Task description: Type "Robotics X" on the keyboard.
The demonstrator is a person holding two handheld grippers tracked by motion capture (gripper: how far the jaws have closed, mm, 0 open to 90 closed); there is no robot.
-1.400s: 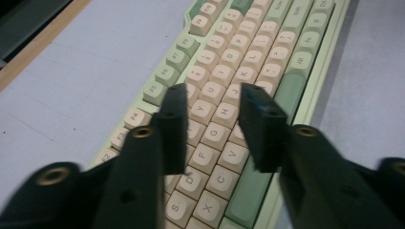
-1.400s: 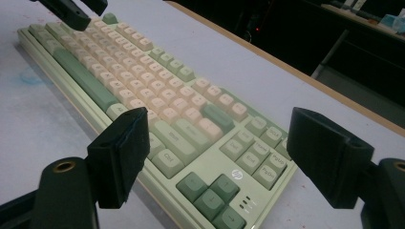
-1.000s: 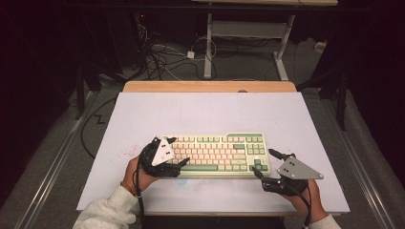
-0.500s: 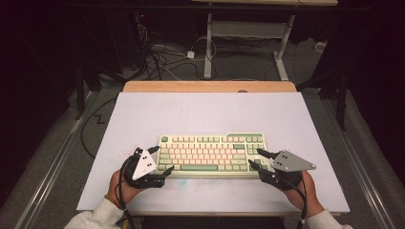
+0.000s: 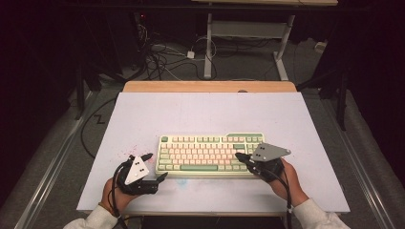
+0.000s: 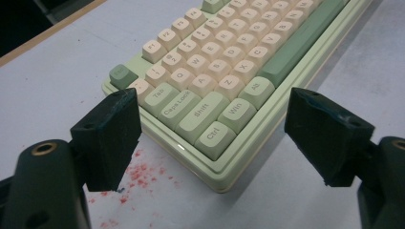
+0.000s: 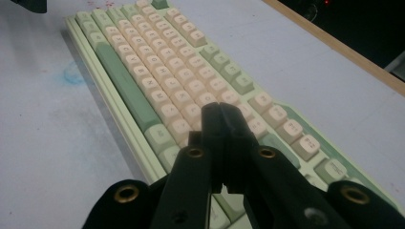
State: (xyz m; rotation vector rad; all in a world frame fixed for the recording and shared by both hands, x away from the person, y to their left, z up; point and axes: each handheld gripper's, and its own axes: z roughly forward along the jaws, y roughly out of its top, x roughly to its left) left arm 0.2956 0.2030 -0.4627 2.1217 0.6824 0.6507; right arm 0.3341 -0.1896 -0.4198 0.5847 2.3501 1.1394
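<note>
Green-and-cream keyboard [image 5: 210, 152] lies flat at the near middle of the white bench [image 5: 205, 109]. Left tongs [image 6: 210, 138] stand wide apart at the keyboard's left front corner, clear of it, gripping nothing. Right tongs [image 7: 220, 110] have just been closing and now sit together, nothing between them, tips over the right-hand keys; contact cannot be told.
</note>
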